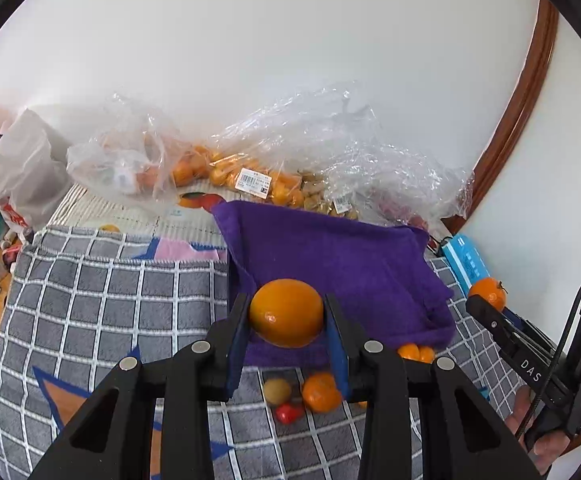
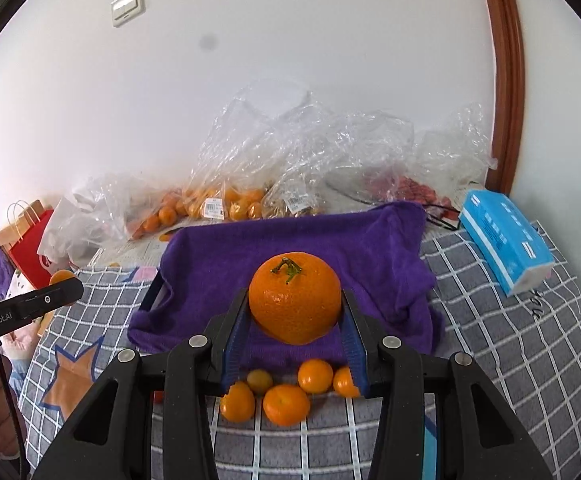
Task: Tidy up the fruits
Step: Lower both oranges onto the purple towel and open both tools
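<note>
Left gripper (image 1: pixel 286 316) clamped on a smooth orange (image 1: pixel 286 312), raised above the purple towel (image 1: pixel 330 248). Right gripper (image 2: pixel 295 312) clamped on a stemmed orange (image 2: pixel 295 298), likewise above the towel. Loose small fruit (image 2: pixel 286 404) on the checked cloth (image 2: pixel 490 320) below; bagged fruit (image 2: pixel 230 204) against the wall.

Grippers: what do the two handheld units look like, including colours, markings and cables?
Both are black plastic with triangular cut-outs, round silver pivot pins and blue ribbed pads. Seen from the side, the right gripper body bears white "DAS" lettering and a thin black cable; the left gripper body shows white "Gen…bot.AI" lettering and a black cable. No sleeves are visible.
</note>
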Available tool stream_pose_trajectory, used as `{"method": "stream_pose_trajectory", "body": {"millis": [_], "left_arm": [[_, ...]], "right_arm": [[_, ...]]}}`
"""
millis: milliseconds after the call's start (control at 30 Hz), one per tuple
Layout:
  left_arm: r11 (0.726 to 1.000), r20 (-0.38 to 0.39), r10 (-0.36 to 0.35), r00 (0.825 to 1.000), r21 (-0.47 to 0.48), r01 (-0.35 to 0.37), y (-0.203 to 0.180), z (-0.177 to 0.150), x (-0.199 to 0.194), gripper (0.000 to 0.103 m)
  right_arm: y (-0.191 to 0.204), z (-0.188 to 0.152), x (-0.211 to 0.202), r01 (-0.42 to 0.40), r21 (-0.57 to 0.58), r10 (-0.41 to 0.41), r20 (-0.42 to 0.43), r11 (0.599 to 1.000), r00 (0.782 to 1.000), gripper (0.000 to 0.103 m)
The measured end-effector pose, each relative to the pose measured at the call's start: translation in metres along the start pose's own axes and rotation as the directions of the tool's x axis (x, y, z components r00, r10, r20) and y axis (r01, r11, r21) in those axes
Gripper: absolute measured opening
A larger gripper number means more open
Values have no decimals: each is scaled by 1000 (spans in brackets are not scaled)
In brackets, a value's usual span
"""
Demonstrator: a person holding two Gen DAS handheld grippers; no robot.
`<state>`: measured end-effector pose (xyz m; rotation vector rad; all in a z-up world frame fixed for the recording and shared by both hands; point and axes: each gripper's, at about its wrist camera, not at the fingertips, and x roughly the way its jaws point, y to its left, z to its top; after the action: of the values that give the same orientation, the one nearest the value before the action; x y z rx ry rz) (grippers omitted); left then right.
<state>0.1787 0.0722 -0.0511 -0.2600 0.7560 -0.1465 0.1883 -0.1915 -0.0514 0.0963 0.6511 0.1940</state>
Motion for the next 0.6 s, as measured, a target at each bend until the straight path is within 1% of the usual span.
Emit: {"method": "stream_pose_trajectory", "body": {"millis": [400, 600], "left_arm": [[1000, -15, 1, 1000, -8, -1, 2, 36, 40, 34], [1000, -47, 10, 999, 13, -9, 0, 46, 73, 34]], "right_arm": [[-13, 26, 41, 8, 10, -8, -3, 1000, 1000, 43], [-22, 32, 68, 16, 25, -16, -23, 1000, 1000, 43]]}}
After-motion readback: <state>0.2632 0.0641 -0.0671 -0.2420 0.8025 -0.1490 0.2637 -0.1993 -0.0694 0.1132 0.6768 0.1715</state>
